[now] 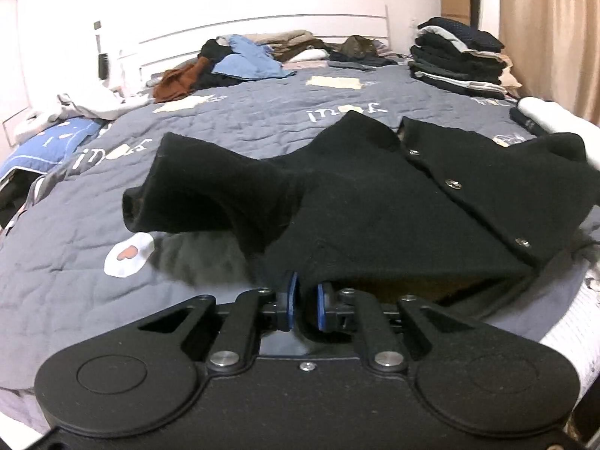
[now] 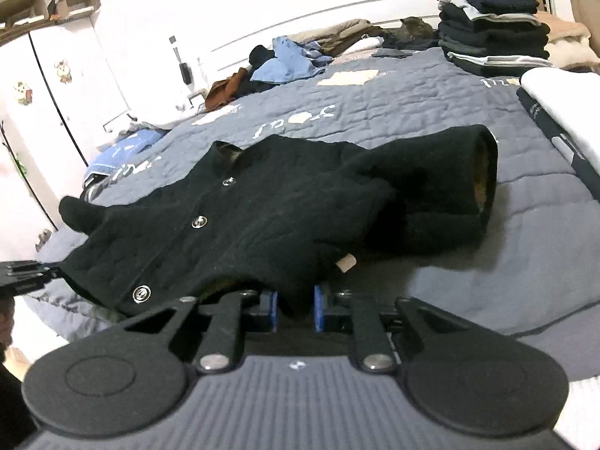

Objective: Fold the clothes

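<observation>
A black fleece jacket (image 1: 375, 202) with silver snap buttons lies front-up on the grey quilted bedspread (image 1: 75, 281), collar toward the headboard. My left gripper (image 1: 305, 292) is shut on the jacket's near hem at its left corner, blue pads pinching the black cloth. One sleeve (image 1: 210, 191) bulges up to the left of it. In the right wrist view the same jacket (image 2: 262, 202) spreads ahead, its other sleeve (image 2: 450, 187) folded out to the right. My right gripper (image 2: 295, 307) is shut on the hem near a small white tag (image 2: 347, 263).
A tall stack of folded dark clothes (image 1: 457, 56) stands at the far right of the bed. A loose heap of unfolded clothes (image 1: 240, 60) lies along the headboard. Folded white and black items (image 2: 562, 112) sit at the right edge. A white wardrobe (image 2: 56, 86) stands left.
</observation>
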Tool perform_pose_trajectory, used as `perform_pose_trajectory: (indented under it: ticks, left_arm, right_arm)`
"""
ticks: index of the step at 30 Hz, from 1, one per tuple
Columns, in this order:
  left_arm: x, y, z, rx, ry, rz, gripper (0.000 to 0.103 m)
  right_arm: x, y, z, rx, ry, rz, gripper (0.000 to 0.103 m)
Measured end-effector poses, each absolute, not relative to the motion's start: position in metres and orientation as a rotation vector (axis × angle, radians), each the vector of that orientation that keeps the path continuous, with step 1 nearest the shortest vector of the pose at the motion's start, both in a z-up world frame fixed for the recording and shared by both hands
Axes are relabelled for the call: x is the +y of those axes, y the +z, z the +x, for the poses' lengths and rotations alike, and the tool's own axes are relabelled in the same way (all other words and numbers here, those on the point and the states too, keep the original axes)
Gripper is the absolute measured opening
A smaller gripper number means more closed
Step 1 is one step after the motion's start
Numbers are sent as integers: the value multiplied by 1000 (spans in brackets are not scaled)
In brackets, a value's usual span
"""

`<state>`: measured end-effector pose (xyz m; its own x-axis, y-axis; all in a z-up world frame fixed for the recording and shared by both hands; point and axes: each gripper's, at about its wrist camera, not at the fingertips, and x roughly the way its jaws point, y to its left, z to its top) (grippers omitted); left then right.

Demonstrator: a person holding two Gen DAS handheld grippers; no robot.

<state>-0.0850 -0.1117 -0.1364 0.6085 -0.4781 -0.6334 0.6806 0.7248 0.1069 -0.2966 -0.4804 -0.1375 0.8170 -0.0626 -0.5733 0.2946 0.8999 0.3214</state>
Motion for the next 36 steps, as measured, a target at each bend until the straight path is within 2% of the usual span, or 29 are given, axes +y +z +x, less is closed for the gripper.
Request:
perform_pose_trajectory:
  ticks: [4,5,6,8,10,11,12,15,24,28,36]
  left_arm:
    - [-131,-159,-86,651,-645,515,21]
    - [-134,-163,-85,664,-633,536,34]
    - [-134,-166,-83,679,-620,528,42]
    - [-133,-170,-77,710,-593,503,44]
    - [-130,-170,-71,739,-592,459,41]
    - [-129,-169,-70,751,-604,439,26]
    - [-129,-168,-71,754,-610,431,20]
    - [-125,-163,-71,766,-619,403,13]
    - [-77,-107,-63,715,-683,39,8]
    - [-72,-98,-65,710,-737,-9,8]
    - [-105,-131,-73,882,-697,348,12]
  right_arm:
    - [-470,-144,-291,640,-204,334,18]
    - [-467,-146,-290,651,-206,313,20]
    - [-466,-147,-288,657,-212,300,20]
    - [-464,-149,-286,674,-215,278,23]
    - [-463,-152,-282,696,-220,253,24]
    - [-462,-155,-280,705,-224,244,24]
    - [-461,-158,-278,720,-226,237,24]
    - [-462,-160,-277,726,-238,250,21]
    - [-484,-127,-302,535,-238,487,16]
    - [-492,-115,-311,479,-199,565,16]
    - [-477,-144,-289,859,-184,310,19]
